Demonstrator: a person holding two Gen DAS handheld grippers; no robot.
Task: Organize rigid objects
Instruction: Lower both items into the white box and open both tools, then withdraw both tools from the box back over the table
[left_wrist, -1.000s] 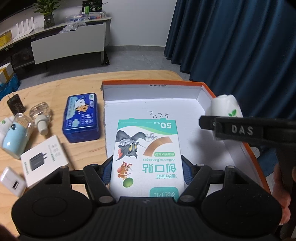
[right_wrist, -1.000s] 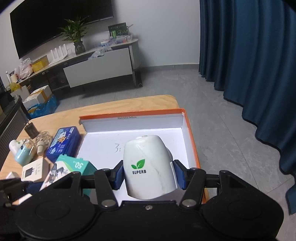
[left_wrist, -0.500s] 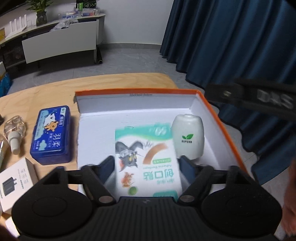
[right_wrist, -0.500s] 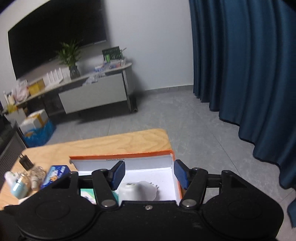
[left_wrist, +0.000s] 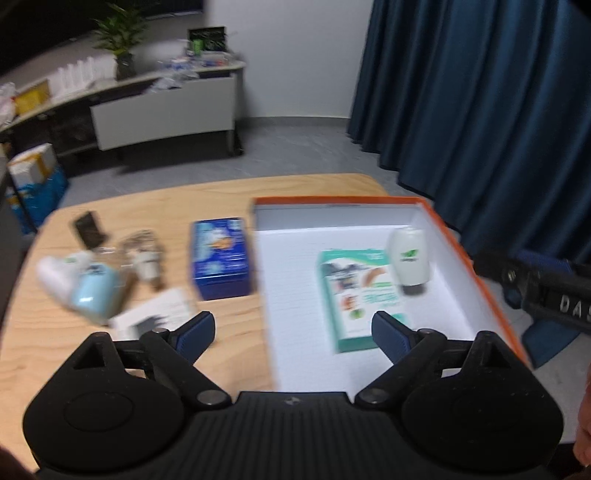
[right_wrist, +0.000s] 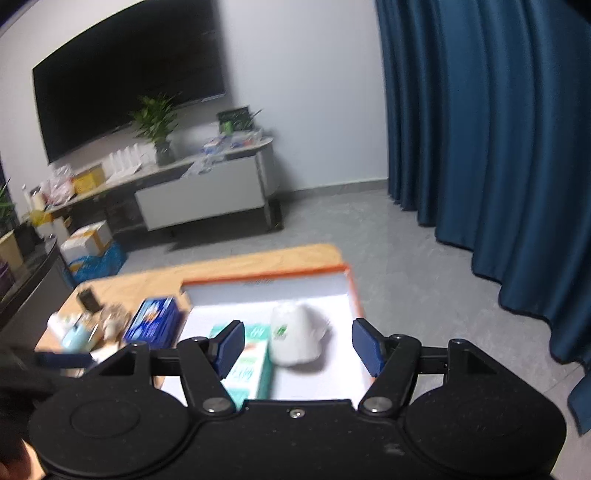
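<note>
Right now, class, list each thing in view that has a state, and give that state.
Orange box: open, lidless.
Bandage box: lying flat inside it.
White bottle: inside, beside the bandage box.
Blue tin: shut, on the table.
Left tongs: opening, empty.
Right tongs: opening, empty.

We hold left tongs (left_wrist: 293, 334) tilted down over desk (left_wrist: 147, 206), jaws spread wide and opening, nothing between blue pads (left_wrist: 195, 330). Right tongs (right_wrist: 297, 347) also tilted down over desk, jaws parted and opening, gripping nothing. Right tongs' black body shows right of left tongs; bit of our hand (left_wrist: 583, 432) beneath.
</note>
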